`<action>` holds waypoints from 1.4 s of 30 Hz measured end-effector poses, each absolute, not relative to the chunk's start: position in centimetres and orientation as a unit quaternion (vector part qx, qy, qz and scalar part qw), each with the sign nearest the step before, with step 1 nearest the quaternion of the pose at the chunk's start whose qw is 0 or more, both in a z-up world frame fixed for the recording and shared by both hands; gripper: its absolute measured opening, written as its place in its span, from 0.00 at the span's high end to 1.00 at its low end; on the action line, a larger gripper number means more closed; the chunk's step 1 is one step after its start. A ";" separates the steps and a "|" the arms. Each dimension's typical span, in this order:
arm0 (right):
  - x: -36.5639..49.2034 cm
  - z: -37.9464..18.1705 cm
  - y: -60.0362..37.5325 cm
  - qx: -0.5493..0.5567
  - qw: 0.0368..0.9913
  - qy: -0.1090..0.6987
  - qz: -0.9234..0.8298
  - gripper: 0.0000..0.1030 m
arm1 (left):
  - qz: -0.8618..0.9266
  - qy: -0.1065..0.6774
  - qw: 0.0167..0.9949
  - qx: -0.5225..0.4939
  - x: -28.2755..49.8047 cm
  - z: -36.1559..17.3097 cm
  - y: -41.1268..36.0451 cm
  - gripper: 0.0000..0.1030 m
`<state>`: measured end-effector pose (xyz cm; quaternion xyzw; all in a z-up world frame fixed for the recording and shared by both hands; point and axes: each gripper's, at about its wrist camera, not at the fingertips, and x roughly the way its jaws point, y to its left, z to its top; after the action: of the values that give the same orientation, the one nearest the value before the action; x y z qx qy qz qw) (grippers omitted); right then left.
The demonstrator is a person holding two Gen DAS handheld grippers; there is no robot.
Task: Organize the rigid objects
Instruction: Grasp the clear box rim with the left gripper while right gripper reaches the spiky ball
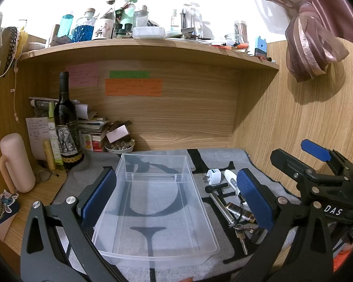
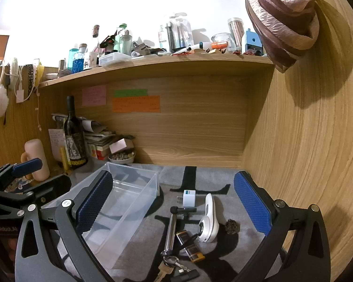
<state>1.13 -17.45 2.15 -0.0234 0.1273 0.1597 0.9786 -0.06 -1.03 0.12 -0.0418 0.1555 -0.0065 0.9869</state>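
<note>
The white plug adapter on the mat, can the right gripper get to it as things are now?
Probably yes. The right gripper is open with the white plug adapter lying ahead between its fingers, nothing on top; the metal pump lies close beside it.

A clear, glossy plastic bin (image 1: pixel 153 202) sits on a matt grey felt-like mat (image 2: pixel 200 178). Beside it lie a shiny metal tube (image 2: pixel 170 231) and a smooth white plastic plug (image 2: pixel 188 198). The desk wall (image 2: pixel 188 127) is wood-grain.

clear plastic bin (image 1: pixel 153 202) empty on mat, charger (image 2: pixel 188 198), keys (image 2: pixel 169 262), thermometer (image 2: pixel 208 223) beside it

Wooden desk alcove (image 1: pixel 188 117) under a cluttered shelf (image 1: pixel 153 47), white wall (image 2: pixel 129 4) above.
</note>
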 end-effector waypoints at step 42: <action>12.3 -6.1 -23.3 -0.010 0.932 0.357 0.055 0.47 | -0.022 0.438 0.895 -0.085 10.8 -8.9 10.8 0.87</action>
<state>12.27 -23.28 -6.11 -0.0099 0.3570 0.0553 0.9324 10.79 10.80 -8.86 -0.0846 0.4384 -0.0223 0.8945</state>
